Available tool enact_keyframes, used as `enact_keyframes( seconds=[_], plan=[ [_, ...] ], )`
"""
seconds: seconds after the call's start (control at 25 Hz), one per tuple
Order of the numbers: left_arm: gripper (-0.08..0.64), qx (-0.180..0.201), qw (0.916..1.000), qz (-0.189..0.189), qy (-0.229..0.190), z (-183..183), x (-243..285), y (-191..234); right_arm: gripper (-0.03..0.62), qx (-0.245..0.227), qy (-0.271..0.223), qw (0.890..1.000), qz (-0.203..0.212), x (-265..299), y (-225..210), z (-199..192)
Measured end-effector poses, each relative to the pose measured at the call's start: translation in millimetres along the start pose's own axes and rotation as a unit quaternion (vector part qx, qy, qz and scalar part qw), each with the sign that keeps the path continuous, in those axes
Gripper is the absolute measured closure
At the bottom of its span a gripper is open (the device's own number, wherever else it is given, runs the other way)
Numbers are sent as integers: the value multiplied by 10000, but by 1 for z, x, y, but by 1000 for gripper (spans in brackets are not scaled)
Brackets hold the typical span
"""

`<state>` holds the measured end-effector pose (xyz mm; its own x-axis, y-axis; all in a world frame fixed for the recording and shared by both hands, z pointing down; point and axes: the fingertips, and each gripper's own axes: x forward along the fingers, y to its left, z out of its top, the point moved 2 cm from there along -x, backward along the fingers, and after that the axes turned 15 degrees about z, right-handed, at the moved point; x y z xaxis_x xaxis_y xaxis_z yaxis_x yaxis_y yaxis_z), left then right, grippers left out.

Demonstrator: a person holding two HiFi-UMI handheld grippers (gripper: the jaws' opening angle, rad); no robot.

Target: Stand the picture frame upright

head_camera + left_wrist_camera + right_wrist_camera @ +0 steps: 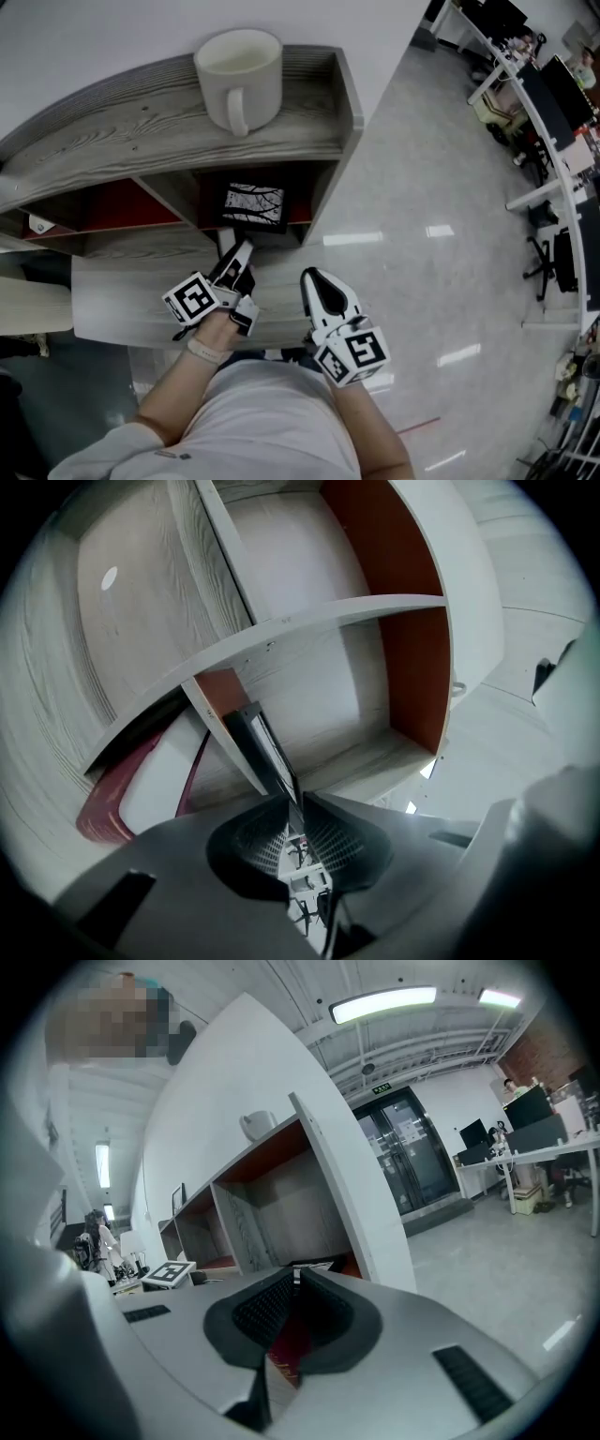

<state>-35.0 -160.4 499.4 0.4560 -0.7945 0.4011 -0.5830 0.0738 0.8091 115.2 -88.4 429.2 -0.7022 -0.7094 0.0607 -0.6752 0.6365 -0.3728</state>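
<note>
The black picture frame [253,206] with a branch print stands leaning in the right compartment of the grey wooden shelf unit [141,122]. My left gripper [241,248] reaches up to its lower edge. In the left gripper view the frame [267,752] shows edge-on and runs down between the tips of the left gripper [292,803], whose jaws stand a sliver apart around that edge. My right gripper [314,278] hangs back to the right of the frame, off the shelf. Seen in its own view, the right gripper [292,1279] is shut with nothing in it.
A white mug [239,75] stands on top of the unit. A red-edged flat thing [103,799] leans in the compartment left of the divider [220,724]. A lower board [122,300] juts out below. Office desks [553,112] line the far right across the grey floor.
</note>
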Motion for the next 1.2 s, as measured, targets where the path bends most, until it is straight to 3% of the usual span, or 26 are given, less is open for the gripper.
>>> enact_keyframes(
  seconds=[0.08, 0.16, 0.2, 0.48, 0.92, 1.2],
  plan=[
    [518, -332, 9990, -275, -65, -2, 8, -9, 561, -24, 18, 10000, 39, -3, -6, 3],
    [500, -972, 9919, -812, -128, -5, 16, -27, 561, -49, 48, 9999, 83, -5, -12, 5],
    [491, -1115, 9894, -912, -182, -5, 18, -30, 561, -60, 65, 9999, 105, -6, -14, 6],
    [453, -1228, 9874, -839, -538, 4, 32, -23, 561, -159, 124, 9997, 153, -14, -31, 15],
    [453, -1462, 9841, -783, -634, 4, 40, -19, 561, -269, 224, 9991, 259, -19, -37, 17],
    [479, -1989, 9755, -743, -579, 2, 38, -16, 561, -258, 243, 9988, 326, -14, -34, 16]
  ],
)
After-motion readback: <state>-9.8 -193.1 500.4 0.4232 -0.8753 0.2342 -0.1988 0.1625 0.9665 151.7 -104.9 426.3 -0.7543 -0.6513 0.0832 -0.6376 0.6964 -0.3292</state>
